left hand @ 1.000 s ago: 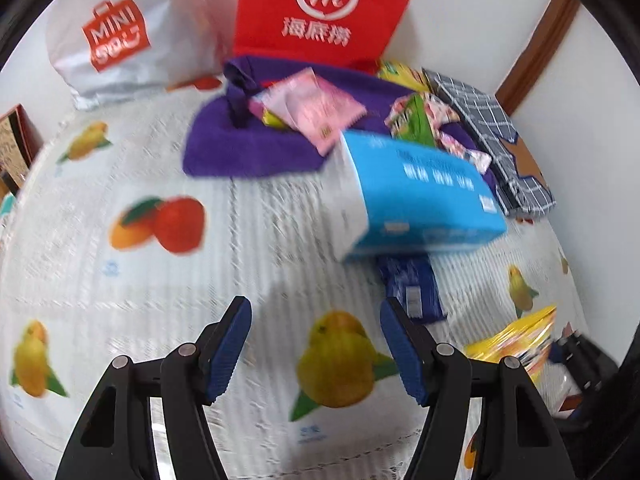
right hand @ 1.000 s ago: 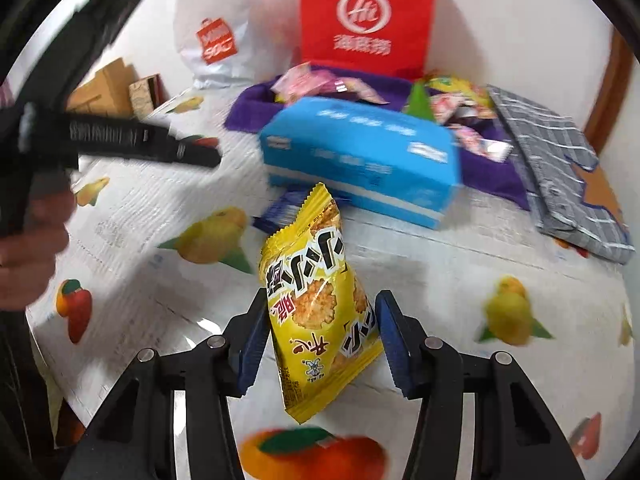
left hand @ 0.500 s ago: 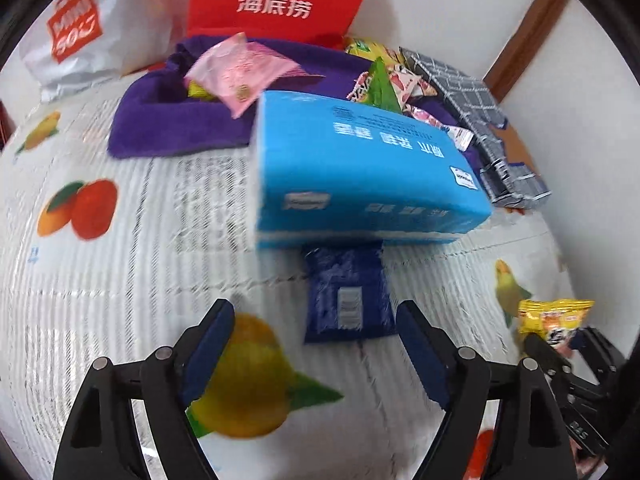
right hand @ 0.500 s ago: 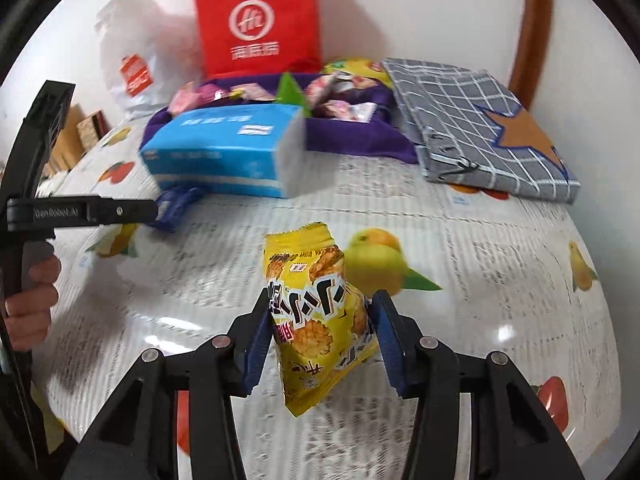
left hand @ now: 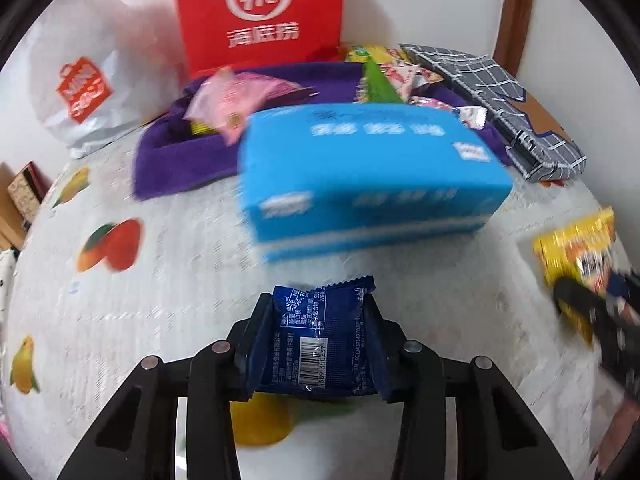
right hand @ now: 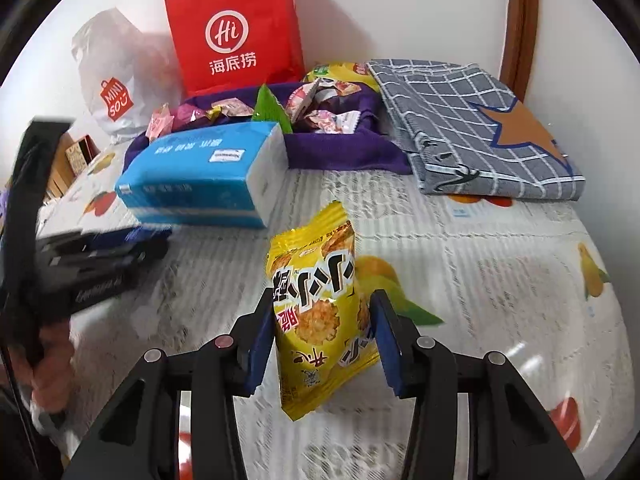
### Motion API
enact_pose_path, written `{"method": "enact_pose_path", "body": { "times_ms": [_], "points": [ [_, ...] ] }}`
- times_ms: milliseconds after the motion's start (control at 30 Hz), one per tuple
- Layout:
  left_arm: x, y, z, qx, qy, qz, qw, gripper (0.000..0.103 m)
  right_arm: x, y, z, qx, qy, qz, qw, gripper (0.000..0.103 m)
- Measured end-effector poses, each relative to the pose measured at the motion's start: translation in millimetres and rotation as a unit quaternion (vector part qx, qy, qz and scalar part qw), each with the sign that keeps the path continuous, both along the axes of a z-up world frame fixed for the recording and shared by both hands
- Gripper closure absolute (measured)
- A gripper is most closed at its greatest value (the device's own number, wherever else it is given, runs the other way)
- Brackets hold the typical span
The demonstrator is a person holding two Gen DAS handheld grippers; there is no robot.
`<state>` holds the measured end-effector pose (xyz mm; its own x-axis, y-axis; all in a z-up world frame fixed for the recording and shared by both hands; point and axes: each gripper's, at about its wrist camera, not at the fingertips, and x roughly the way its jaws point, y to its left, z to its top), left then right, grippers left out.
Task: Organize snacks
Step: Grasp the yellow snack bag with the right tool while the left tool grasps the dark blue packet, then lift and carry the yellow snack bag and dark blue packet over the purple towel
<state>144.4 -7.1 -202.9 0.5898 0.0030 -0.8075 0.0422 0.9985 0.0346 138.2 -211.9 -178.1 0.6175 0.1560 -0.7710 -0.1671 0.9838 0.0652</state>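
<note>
Blue packet point(left hand: 320, 340) pinched in our left gripper point(left hand: 318, 344), yellow bag point(right hand: 320, 316) in our right gripper point(right hand: 320, 332); slick film could slip

A lived-in home room, shown by a desk under a fruit-printed cloth point(right hand: 500, 240) pushed against a white wall with brown wooden trim point(right hand: 520, 20), carrying a red restaurant paper bag point(right hand: 236, 36), a white shop bag point(right hand: 112, 80), a pack of tissues point(right hand: 204, 172) and a folded checked cloth point(right hand: 472, 128)
</note>
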Motion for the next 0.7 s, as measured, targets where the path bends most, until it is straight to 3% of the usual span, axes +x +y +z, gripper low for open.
{"method": "enact_pose_path", "body": {
  "times_ms": [167,333,633,700],
  "points": [
    [-23,27,-3,0.028,-0.024,0.022,0.9991,0.062,11,12,-8,-0.004,-0.006,-0.006,1.0,0.057],
    [-22,41,-6,-0.003,-0.03,0.031,0.9991,0.061,17,27,-14,-0.039,-0.021,-0.001,0.999,0.056],
    [-20,42,-6,-0.012,-0.026,0.032,0.9991,0.06,30,23,-20,-0.017,0.009,0.0,1.0,0.052],
    [-20,41,-5,-0.01,-0.024,0.032,0.9991,0.06,31,27,-20,-0.031,0.01,-0.001,0.999,0.052]
  ]
}}
